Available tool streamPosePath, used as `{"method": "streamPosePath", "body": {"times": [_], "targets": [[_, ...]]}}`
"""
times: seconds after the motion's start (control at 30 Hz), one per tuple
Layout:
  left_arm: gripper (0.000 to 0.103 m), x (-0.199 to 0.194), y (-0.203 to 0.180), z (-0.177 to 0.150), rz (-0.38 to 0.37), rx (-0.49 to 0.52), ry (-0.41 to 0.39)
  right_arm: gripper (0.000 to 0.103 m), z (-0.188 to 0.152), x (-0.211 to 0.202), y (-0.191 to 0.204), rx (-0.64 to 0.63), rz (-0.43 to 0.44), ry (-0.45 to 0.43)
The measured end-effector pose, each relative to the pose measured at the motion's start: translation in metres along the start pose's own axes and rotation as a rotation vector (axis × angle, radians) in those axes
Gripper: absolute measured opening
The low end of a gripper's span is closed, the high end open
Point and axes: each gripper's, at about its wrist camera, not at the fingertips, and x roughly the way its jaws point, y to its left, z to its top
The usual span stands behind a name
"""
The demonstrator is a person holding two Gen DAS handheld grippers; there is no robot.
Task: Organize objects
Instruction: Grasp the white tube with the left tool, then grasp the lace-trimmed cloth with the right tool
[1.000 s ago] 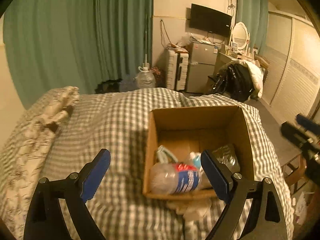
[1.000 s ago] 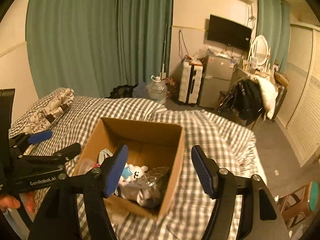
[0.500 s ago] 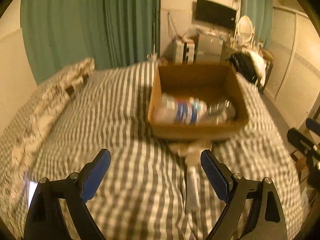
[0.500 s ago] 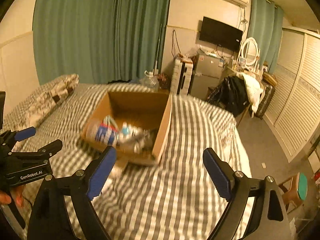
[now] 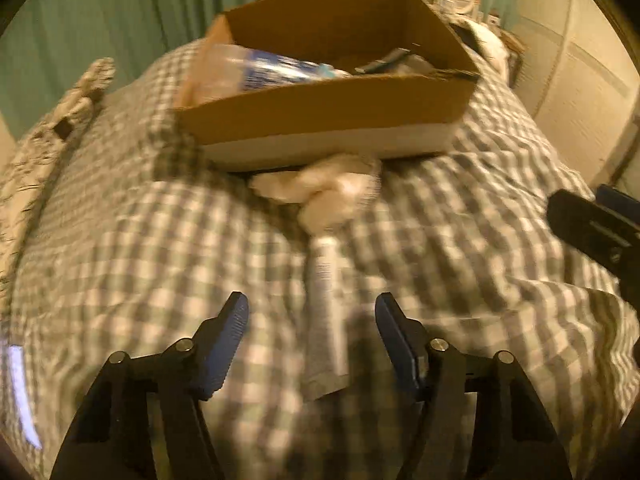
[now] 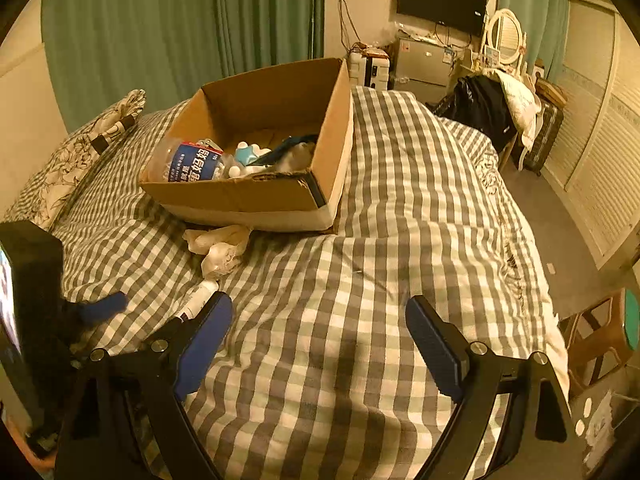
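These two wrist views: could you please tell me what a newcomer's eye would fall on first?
Probably the open cardboard box in the middle of the checked bed, with a blue-labelled bottle lying along its near-left side. Just in front of the box lie crumpled white wrappings and a pale tube, which sits between the open left tongs. The right tongs hang open over bare quilt.

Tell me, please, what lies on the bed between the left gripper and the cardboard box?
A white tube lies between the left gripper's open jaws, pointing toward the cardboard box. Beyond it, crumpled white plastic sits against the box. The left wrist view shows this.
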Motion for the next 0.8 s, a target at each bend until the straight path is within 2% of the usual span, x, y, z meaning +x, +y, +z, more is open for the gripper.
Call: {"method": "streamPosePath", "body": {"times": [0.03,0.1,0.13,0.23,0.37,0.5,0.67,0.8], "targets": [[0.064,0.006,-0.003,0.000,-0.014,0.008,0.017,0.088,-0.001,0.002,0.000,0.003,0.003,0.005],[0.045,0.019,-0.006,0.000,-0.010,0.019,0.061,0.088,-0.002,0.004,0.000,0.007,0.007,0.014],[0.029,0.024,-0.006,-0.001,-0.004,0.021,0.081,0.088,-0.001,0.004,-0.001,0.007,0.007,0.017],[0.017,0.023,-0.006,-0.002,-0.008,0.018,0.081,0.088,-0.001,0.002,0.000,0.007,0.003,0.010],[0.016,-0.006,0.004,-0.006,-0.010,-0.008,0.032,0.088,-0.003,-0.003,0.001,0.003,-0.013,0.004],[0.015,-0.045,0.024,-0.004,-0.059,-0.060,-0.022,0.088,-0.005,-0.013,0.003,0.003,-0.017,-0.010],[0.015,-0.087,0.051,0.009,0.003,-0.104,-0.138,0.088,-0.003,-0.016,0.013,-0.004,0.001,-0.011],[0.015,-0.089,0.082,0.025,0.050,-0.135,-0.172,0.088,0.006,-0.006,0.034,-0.033,0.097,-0.004]]}}
